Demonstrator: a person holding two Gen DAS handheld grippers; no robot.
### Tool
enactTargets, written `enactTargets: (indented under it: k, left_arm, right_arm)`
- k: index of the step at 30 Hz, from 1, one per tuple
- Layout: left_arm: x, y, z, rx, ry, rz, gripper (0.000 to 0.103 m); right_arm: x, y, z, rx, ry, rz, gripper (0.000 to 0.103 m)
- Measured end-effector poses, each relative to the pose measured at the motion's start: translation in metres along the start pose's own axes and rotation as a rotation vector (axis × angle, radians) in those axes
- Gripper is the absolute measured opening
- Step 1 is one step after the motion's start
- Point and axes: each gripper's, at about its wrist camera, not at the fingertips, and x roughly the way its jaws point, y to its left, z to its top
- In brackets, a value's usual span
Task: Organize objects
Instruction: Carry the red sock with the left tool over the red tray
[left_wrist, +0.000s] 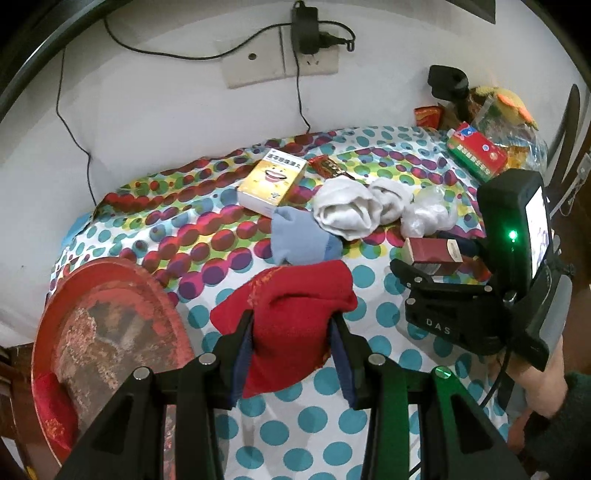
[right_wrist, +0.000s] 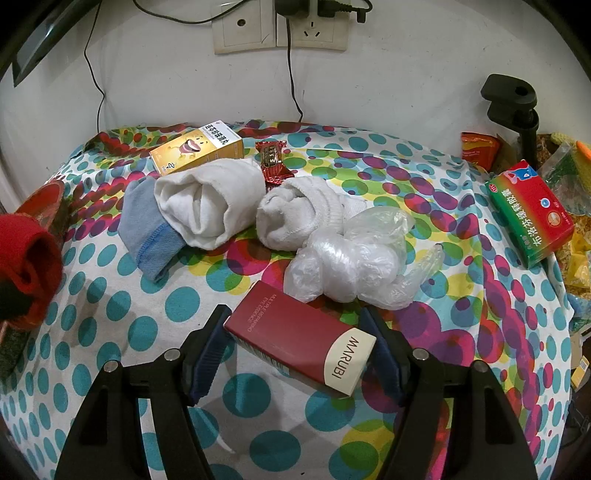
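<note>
I have the rolled red sock (left_wrist: 295, 317) clamped between the jaws of my left gripper (left_wrist: 291, 354), held above the dotted cloth on the table (left_wrist: 325, 417), just right of the red tray (left_wrist: 110, 332). My right gripper (right_wrist: 295, 350) has its jaws closed on the maroon MARUBI box (right_wrist: 299, 332), lifted slightly over the cloth. Beyond it lie a crumpled plastic bag (right_wrist: 351, 262), two rolled white socks (right_wrist: 210, 203), a blue sock (right_wrist: 147, 229), a yellow box (right_wrist: 195, 147) and a red candy wrapper (right_wrist: 271, 158). A green-and-red box (right_wrist: 532, 214) sits at the right edge.
</note>
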Motion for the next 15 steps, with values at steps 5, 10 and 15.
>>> enactTargets:
  k: [5, 10, 15]
  left_arm:
    - [-0.010, 0.014, -0.001, -0.034, -0.005, 0.007, 0.040]
    - [-0.018, 0.035, -0.003, -0.065, -0.009, 0.037, 0.040]
    - [-0.024, 0.056, -0.005, -0.093, -0.007, 0.067, 0.040]
  right_arm:
    - [0.000, 0.000, 0.000, 0.000, 0.000, -0.001, 0.069]
    - [0.000, 0.000, 0.001, 0.000, 0.001, -0.002, 0.069]
    - [0.000, 0.001, 0.001, 0.001, 0.001, -0.002, 0.069]
